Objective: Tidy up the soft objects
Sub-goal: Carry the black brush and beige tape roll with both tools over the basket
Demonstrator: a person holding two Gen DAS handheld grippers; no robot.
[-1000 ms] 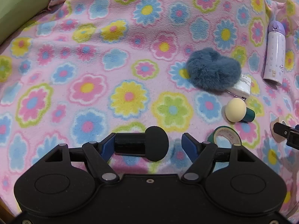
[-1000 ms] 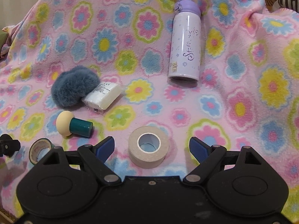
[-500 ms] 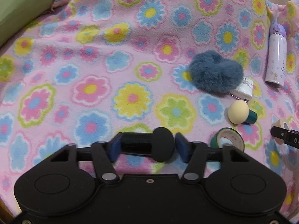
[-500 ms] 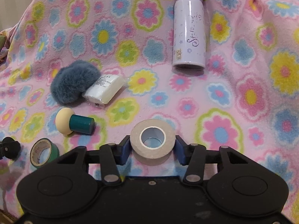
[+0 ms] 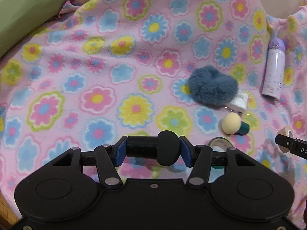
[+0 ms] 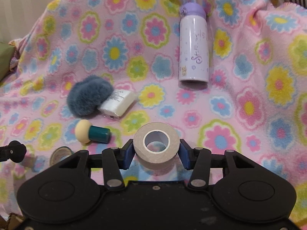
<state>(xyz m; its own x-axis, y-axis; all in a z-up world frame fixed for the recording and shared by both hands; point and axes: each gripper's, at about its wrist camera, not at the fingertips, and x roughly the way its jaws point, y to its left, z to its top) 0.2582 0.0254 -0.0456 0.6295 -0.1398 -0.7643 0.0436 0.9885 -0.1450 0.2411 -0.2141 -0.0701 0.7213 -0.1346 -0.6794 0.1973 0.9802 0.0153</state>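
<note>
Presently, the black mushroom-shaped sponge applicator (image 5: 153, 150) sits crosswise between the blue pads of the left gripper (image 5: 151, 150), clamped end to end: 1 pad presses the butt of its black handle, the other its rounded foam head. It appears held just above the flowered pink blanket (image 5: 96, 76). The right gripper (image 6: 156, 151) is closed on the beige tape roll (image 6: 156, 143), pads bearing on opposite sides of the roll, with its open core facing the camera.

On the blanket beyond, 4 loose items form a cluster. The blue-grey fluffy puff (image 6: 89, 98) lies touching the white wrapped packet (image 6: 118, 105), partly over 1 corner of it. Just in front of these lies the cream-headed applicator with a teal handle (image 6: 92, 133), on its side, head toward the left in the right wrist view. Near it, a green tape roll (image 5: 219, 143) lies flat, partly hidden behind gripper linkage in both views. The lilac bottle (image 6: 193, 46) lies on the blanket well apart from the cluster, cap pointing away from the camera.

At the blanket's far left edge a green cushion (image 5: 25, 11) rests against it. Each gripper's tip shows at the margin of the other's view.
</note>
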